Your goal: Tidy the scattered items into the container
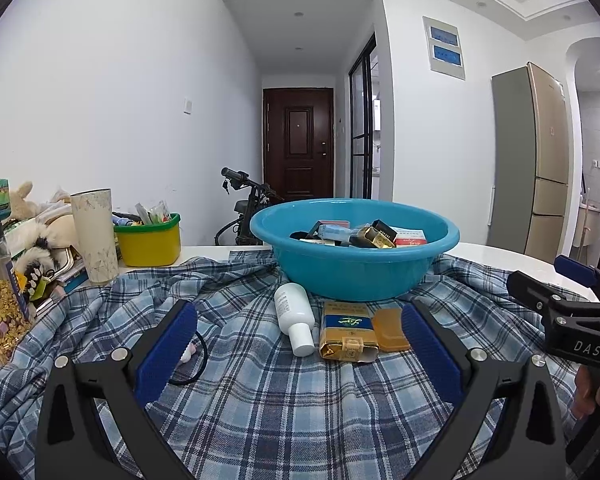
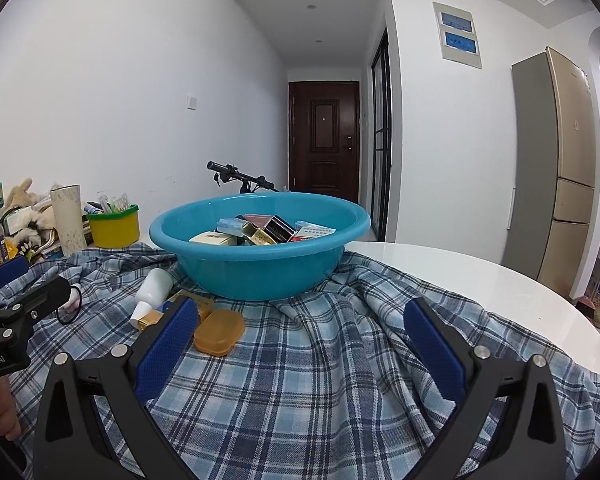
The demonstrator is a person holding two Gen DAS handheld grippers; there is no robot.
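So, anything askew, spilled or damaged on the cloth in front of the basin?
Nothing spilled. The white bottle lies on its side beside the gold box, whose near end looks torn open. The plaid cloth is rumpled around the blue basin.

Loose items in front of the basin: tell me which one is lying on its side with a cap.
The white bottle, lying on the plaid cloth with its cap toward the camera. Beside it, the gold box and amber case lie flat and have no cap.

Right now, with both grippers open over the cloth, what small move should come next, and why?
Probably ease the left gripper forward and down around the white bottle. It lies loose on the plaid cloth, between the open fingers, just short of the blue basin, which already holds boxes.
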